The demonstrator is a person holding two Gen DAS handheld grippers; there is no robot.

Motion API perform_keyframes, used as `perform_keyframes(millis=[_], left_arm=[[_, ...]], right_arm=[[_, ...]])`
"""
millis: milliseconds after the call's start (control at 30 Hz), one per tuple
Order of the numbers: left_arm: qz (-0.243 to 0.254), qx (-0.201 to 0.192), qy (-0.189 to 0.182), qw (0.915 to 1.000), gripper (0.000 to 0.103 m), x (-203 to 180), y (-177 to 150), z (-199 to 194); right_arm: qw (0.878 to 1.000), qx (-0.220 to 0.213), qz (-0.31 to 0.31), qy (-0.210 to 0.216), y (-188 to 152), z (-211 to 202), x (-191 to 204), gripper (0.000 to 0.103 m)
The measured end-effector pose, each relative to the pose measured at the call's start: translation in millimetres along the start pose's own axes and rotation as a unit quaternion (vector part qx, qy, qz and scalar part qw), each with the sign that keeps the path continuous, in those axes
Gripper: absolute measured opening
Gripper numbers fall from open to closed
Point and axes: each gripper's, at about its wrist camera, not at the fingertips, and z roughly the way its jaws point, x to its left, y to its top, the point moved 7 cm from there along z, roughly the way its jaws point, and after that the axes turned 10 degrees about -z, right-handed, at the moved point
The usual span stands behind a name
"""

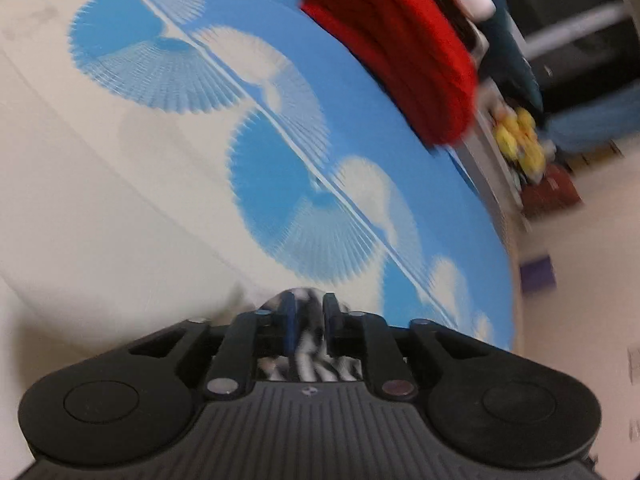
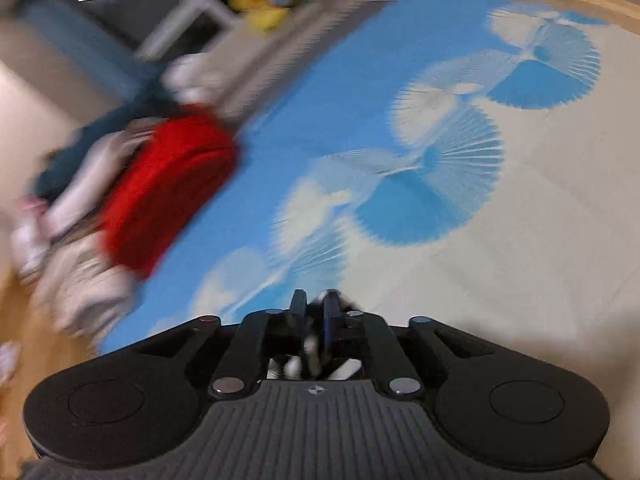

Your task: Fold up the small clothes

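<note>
Garment: a black-and-white patterned cloth [image 1: 308, 356] is sitting between the jaws of both grippers, above the blue-and-cream bedsheet [image 1: 120, 184].
Left gripper [image 1: 309, 320]: jaws narrowly parted, cloth between them; pinching or loose, cannot tell.
Right gripper [image 2: 315, 316]: likewise, cannot tell.
Progress: judged mid-fold or mid-carry; no finished fold is showing.
Surroundings: red folded item [image 1: 400, 52] is lying near the bed edge.
</note>
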Motion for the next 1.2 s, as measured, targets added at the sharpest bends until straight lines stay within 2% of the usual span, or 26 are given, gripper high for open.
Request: perform_keyframes(millis=[33,100,133,200,267,333,367,467,567,633,667,700,733,767,833,867,900,933,967,1033,1067,1100,1200], left_arm=[[0.005,-0.002,-0.011,0.9999,0.029,5,0,3],[0.031,0.019,0.018,0.9992,0.032,12,-5,11],[0.064,0.014,0.031,0.9974,0.035,9,-5,14],[0.126,-0.001,0.055,0.9905,0.052,3,-4,22],[0.147,0.001,0.073,0.9865,0.055,7,-7,37],[0.149,0.029,0.089,0.9844,0.055,18,-18,55],[0.153,0.040,0.099,0.9823,0.055,20,-22,64],[0.179,0.042,0.114,0.9764,0.055,20,-30,79],[0.184,0.041,0.121,0.9747,0.055,21,-32,87],[0.176,0.040,0.123,0.9758,0.054,22,-33,91],[0.174,0.039,0.122,0.9765,0.053,22,-33,93],[0.173,0.039,0.120,0.9769,0.042,21,-33,95],[0.175,0.044,0.114,0.9771,0.026,19,-35,96],[0.179,0.045,0.108,0.9770,0.009,16,-36,96],[0.190,0.011,0.097,0.9769,0.009,3,-31,85],[0.193,-0.008,0.079,0.9780,0.008,-6,-27,77],[0.199,-0.027,0.068,0.9771,0.004,-15,-25,71],[0.217,-0.047,0.072,0.9723,0.004,-21,-24,67],[0.231,-0.056,0.084,0.9676,0.006,-25,-25,65],[0.230,-0.031,0.107,0.9668,0.021,-21,-27,66],[0.224,-0.002,0.106,0.9689,0.044,-18,-31,66],[0.225,0.020,0.102,0.9689,0.053,-16,-35,63],[0.258,0.032,0.145,0.9545,0.053,-2,-43,42]], right_arm=[[1.000,-0.015,-0.003,-0.003,1,6,-4,0.022],[0.999,-0.024,-0.026,0.002,-10,16,-13,0.032],[0.999,-0.019,-0.043,0.005,-22,22,-19,0.036],[0.996,0.044,-0.076,-0.023,-44,44,-28,0.037],[0.992,0.047,-0.119,-0.015,-47,59,-18,0.038],[0.982,0.060,-0.175,-0.026,-54,73,-9,0.052],[0.978,0.069,-0.194,-0.037,-59,80,-8,0.053],[0.969,0.115,-0.215,-0.046,-79,101,-7,0.053],[0.964,0.125,-0.232,-0.046,-88,109,-2,0.047],[0.962,0.128,-0.235,-0.047,-91,109,0,0.026],[0.962,0.126,-0.236,-0.049,-92,109,0,0.021],[0.962,0.123,-0.238,-0.051,-92,108,0,0.009],[0.964,0.117,-0.233,-0.050,-90,105,0,0.003],[0.969,0.104,-0.220,-0.049,-84,101,-1,0.003],[0.979,0.046,-0.189,-0.059,-65,86,-2,0.002],[0.983,0.013,-0.173,-0.057,-54,77,-2,0.002],[0.985,-0.007,-0.163,-0.054,-46,72,-1,0.002],[0.985,-0.015,-0.163,-0.057,-41,71,-1,0.002],[0.984,-0.009,-0.169,-0.062,-42,74,-1,0.003],[0.982,0.028,-0.171,-0.071,-49,82,-4,0.010],[0.982,0.050,-0.167,-0.074,-54,83,-7,0.013],[0.981,0.065,-0.166,-0.075,-57,81,-9,0.021],[0.978,0.094,-0.172,-0.067,-67,60,-17,0.042]])
